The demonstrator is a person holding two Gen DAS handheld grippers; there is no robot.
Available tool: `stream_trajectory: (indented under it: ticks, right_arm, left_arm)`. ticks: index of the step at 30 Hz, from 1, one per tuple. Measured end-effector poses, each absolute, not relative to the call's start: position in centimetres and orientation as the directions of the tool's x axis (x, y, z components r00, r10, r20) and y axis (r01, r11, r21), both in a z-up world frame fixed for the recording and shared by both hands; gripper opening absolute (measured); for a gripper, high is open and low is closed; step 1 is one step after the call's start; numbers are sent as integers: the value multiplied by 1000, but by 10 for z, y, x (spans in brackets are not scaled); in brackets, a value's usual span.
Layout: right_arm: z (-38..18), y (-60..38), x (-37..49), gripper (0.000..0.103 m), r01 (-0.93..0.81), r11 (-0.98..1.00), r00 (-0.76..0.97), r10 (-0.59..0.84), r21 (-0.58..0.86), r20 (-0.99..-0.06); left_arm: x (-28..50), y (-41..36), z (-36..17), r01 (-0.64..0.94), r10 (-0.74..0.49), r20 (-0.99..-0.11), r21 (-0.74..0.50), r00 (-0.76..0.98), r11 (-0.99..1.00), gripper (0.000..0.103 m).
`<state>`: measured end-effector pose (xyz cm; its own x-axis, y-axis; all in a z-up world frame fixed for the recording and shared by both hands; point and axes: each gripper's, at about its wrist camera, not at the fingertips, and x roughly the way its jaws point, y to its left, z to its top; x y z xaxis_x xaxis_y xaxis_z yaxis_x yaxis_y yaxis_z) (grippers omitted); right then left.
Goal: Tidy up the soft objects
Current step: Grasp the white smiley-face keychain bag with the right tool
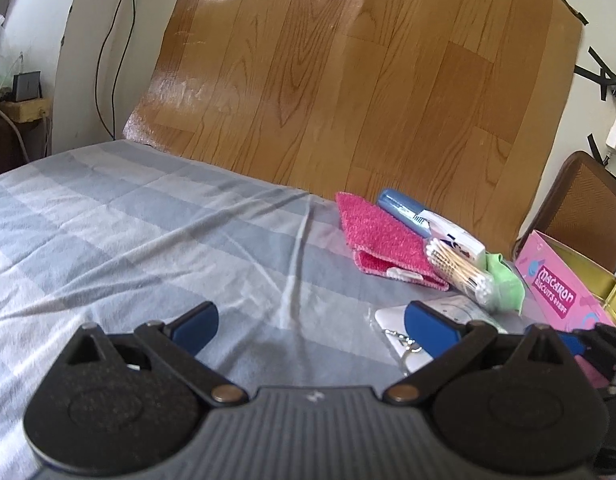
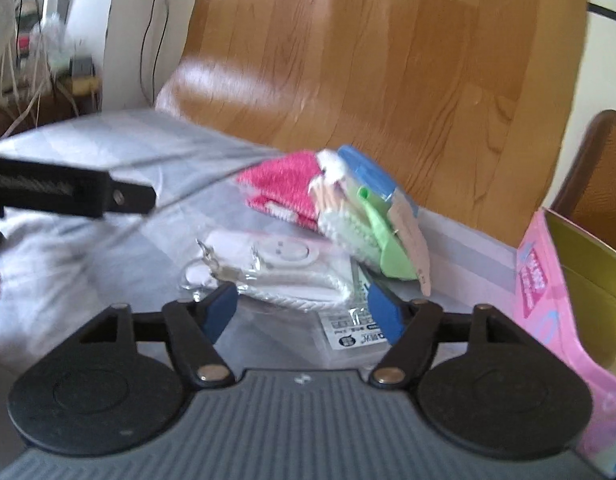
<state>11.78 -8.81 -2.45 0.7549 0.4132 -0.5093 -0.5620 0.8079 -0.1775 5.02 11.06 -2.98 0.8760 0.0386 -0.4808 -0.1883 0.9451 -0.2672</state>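
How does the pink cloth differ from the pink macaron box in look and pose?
The pink cloth is a deep, fuzzy magenta and lies folded flat on the checked sheet; the macaron box is pale, smooth printed card and stands with its walls upright. The cloth is closed on itself; the box is open, showing a gold inside. Both are pink and sit on the sheet.
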Motion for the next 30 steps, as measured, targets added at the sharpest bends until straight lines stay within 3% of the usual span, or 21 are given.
stream_trajectory:
  ticks: [2, 3, 6, 11, 12, 13, 20, 25, 26, 27, 29, 30]
  right_arm:
    - [-26, -88, 120, 72, -579, 802, 735, 433, -150, -523]
    - [-26, -88, 119, 61, -578, 802, 735, 432, -149, -522]
    - [-23, -88, 113, 50, -582, 798, 737, 438, -155, -515]
    - [-24, -92, 94, 42, -586, 795, 740, 447, -156, -503]
    - [-23, -93, 89, 16, -589, 793, 739, 451, -155, -500]
    - [-23, -96, 81, 10, -589, 792, 741, 449, -160, -500]
    - [-27, -113, 32, 3, -638, 761, 689, 498, -115, -527]
    - [-24, -132, 20, 8, -638, 770, 653, 539, -5, -532]
    - [-23, -136, 23, 20, -625, 780, 652, 545, 34, -527]
    - [-21, -143, 30, 42, -608, 788, 642, 559, 97, -525]
    - [-18, -158, 47, 63, -552, 791, 616, 601, 264, -509]
    - [-17, -163, 56, 64, -526, 784, 604, 618, 330, -504]
  left_arm:
    - [51, 111, -30, -187, 37, -480, -268, 876, 945, 103]
    - [51, 112, -30, -188, 38, -481, -269, 876, 944, 103]
    - [51, 113, -30, -192, 36, -482, -279, 876, 941, 103]
    - [51, 114, -30, -193, 33, -480, -289, 877, 938, 103]
    - [51, 114, -30, -193, 31, -479, -292, 877, 937, 103]
    - [51, 115, -30, -193, 30, -478, -295, 878, 936, 103]
    - [53, 114, -31, -174, 6, -491, -297, 871, 939, 103]
    - [53, 112, -30, -157, -9, -492, -294, 870, 943, 103]
    - [54, 113, -31, -150, -19, -496, -299, 868, 942, 103]
    - [55, 114, -31, -140, -36, -501, -309, 864, 941, 103]
    - [57, 116, -33, -104, -92, -506, -346, 857, 933, 103]
    - [56, 119, -34, -92, -114, -503, -366, 857, 926, 103]
